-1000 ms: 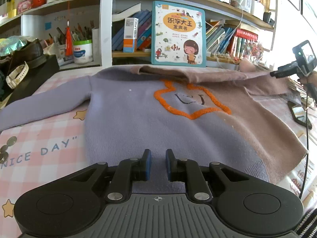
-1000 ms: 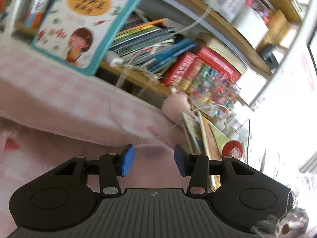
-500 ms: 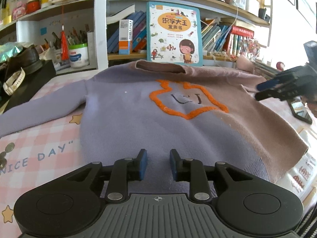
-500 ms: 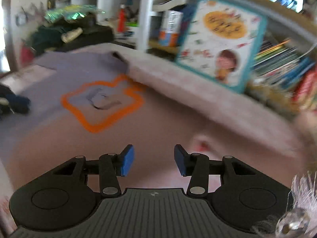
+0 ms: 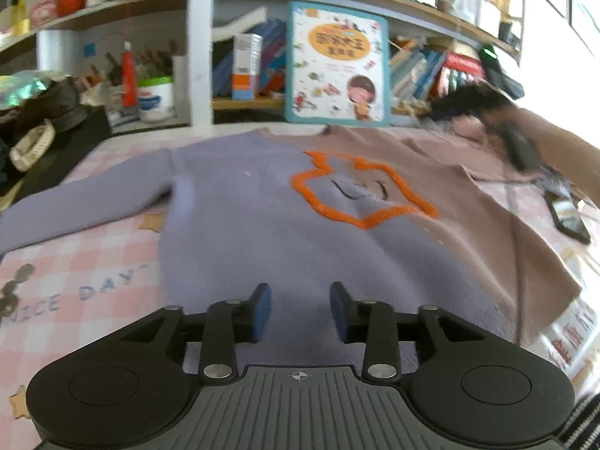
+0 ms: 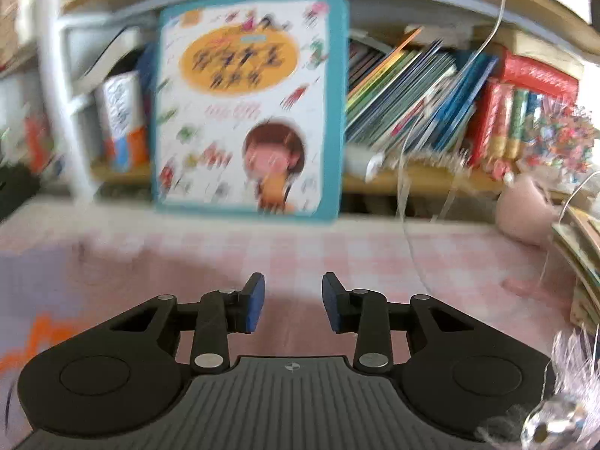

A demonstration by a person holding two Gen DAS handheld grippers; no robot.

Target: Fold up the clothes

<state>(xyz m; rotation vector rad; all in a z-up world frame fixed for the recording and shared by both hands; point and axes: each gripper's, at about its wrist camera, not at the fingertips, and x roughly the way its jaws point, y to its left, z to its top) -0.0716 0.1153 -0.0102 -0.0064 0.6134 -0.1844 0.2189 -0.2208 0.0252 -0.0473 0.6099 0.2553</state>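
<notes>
Fingers (image 5: 262,309) over sweater (image 5: 300,225); phone (image 5: 568,217) left-view only.

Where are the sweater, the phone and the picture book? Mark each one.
sweater (image 5: 262,232), left wrist view, on its purple front beside the orange outline.
phone (image 5: 568,217), left wrist view, on its dark screen.
picture book (image 6: 247,105), right wrist view, on its front cover.

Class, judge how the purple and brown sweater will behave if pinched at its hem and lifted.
The sweater is probably floppy: it lies flat with a limp sleeve. Its soft knit looks grippy, unlikely to slip. It should drape and sag rather than hold its shape.
</notes>
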